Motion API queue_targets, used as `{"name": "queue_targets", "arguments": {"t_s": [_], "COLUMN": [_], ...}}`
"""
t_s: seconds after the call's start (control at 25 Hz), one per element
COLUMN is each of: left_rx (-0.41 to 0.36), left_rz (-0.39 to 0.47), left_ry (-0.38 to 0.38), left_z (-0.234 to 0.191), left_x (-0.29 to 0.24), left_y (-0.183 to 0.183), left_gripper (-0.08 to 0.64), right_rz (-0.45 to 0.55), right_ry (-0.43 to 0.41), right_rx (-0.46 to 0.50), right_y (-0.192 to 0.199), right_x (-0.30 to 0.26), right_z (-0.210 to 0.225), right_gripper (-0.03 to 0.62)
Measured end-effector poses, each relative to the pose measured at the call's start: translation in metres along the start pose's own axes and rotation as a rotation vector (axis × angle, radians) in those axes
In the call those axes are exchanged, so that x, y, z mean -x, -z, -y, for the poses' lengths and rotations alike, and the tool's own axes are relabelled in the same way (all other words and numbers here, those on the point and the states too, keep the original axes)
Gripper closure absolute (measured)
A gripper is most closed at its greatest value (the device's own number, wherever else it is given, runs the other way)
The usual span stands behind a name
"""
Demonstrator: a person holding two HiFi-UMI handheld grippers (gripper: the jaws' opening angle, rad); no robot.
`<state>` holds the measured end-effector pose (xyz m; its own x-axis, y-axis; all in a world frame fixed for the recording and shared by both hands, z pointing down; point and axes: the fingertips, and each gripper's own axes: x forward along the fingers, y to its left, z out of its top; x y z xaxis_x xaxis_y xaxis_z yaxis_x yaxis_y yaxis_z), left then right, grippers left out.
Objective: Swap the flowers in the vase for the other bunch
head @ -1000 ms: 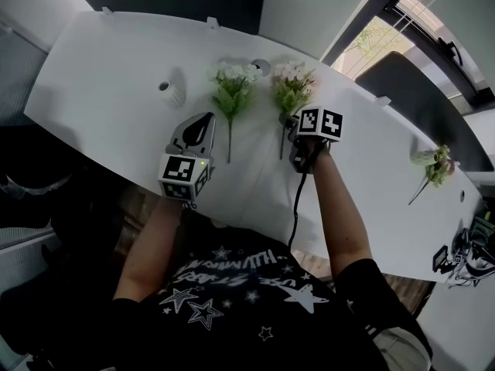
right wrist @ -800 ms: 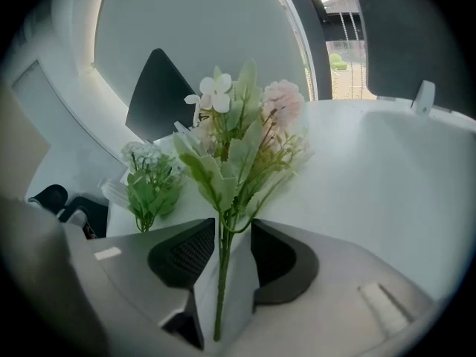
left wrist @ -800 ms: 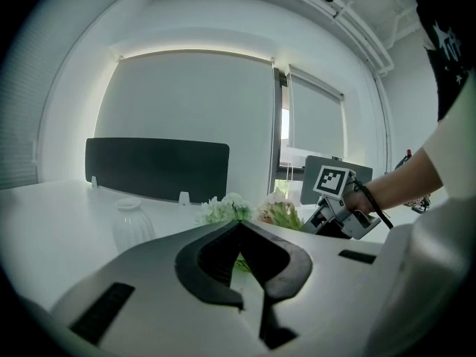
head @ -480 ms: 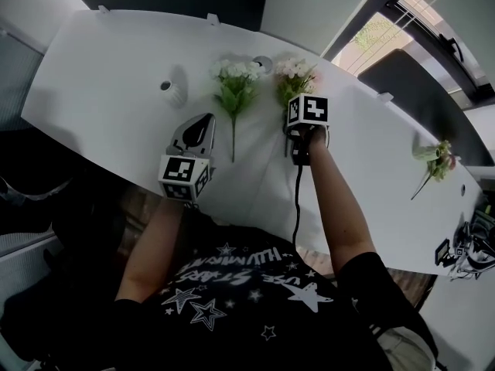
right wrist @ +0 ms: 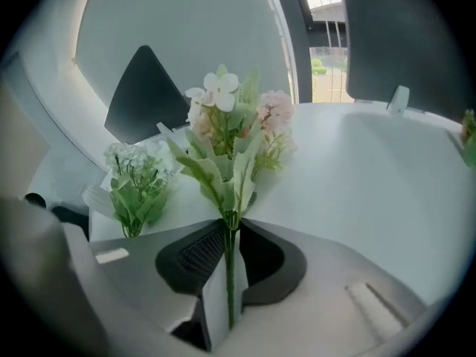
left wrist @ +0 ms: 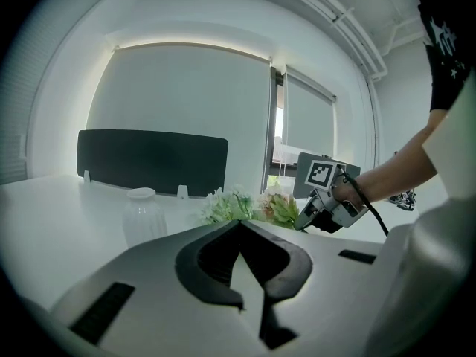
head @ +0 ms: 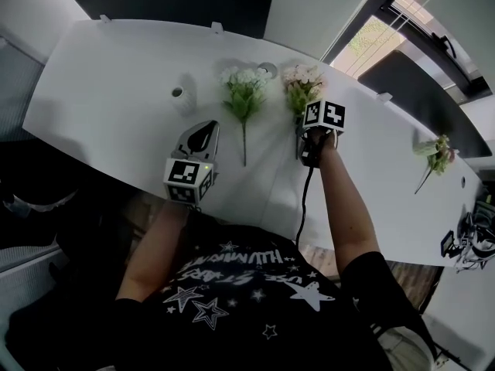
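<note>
Pinching the thin stem of the pink bunch (right wrist: 234, 132) just below its leaves, the right gripper (right wrist: 229, 233) has just been closing its jaws on it where it lies on the bench (head: 100, 91), beside the white bunch (head: 245, 99) and apart from the empty vase (head: 180, 99). It looks light and top-heavy with crushable blossoms, so the stem is the place to hold. The left gripper (left wrist: 249, 274) has its jaws pressed together on nothing.

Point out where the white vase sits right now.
In the head view the vase stands on the table's left half, just left of the white bunch and beyond the left gripper.
</note>
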<state>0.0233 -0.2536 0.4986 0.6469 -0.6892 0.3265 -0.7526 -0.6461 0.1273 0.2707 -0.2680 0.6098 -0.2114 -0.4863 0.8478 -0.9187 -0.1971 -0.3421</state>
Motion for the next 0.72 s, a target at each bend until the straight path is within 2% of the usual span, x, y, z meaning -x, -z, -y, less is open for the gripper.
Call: {"name": "queue_targets", "arguments": {"t_s": [0.24,0.44,0.56,0.72], "left_rx": [0.01,-0.002,-0.02,-0.024], "left_rz": [0.0,0.016,0.036,0.064], "left_ry": [0.009,0.029,0.026,0.016], "left_z": [-0.016,-0.019,-0.025,-0.033], "left_x": [0.01,0.016,0.019,0.026], "left_y": [0.001,-0.003,-0.003,-0.008], "left_gripper": [0.552,0.552,0.552,0.552], "right_rz": [0.114,0.192,0.259,0.4], "right_ry": [-0.009,-0.067,-0.126,-0.246], "right_rx": [-0.061,-0.114,-0.142,-0.151], "right_y": [0.001,0.002,-0.004,-0.021], "right_x": [0.015,0.033,0.049,0.083], "right_z": [-0.011,-0.026,-0.041,-0.07], "right_gripper": [0.539,0.541,0.543,0.543]}}
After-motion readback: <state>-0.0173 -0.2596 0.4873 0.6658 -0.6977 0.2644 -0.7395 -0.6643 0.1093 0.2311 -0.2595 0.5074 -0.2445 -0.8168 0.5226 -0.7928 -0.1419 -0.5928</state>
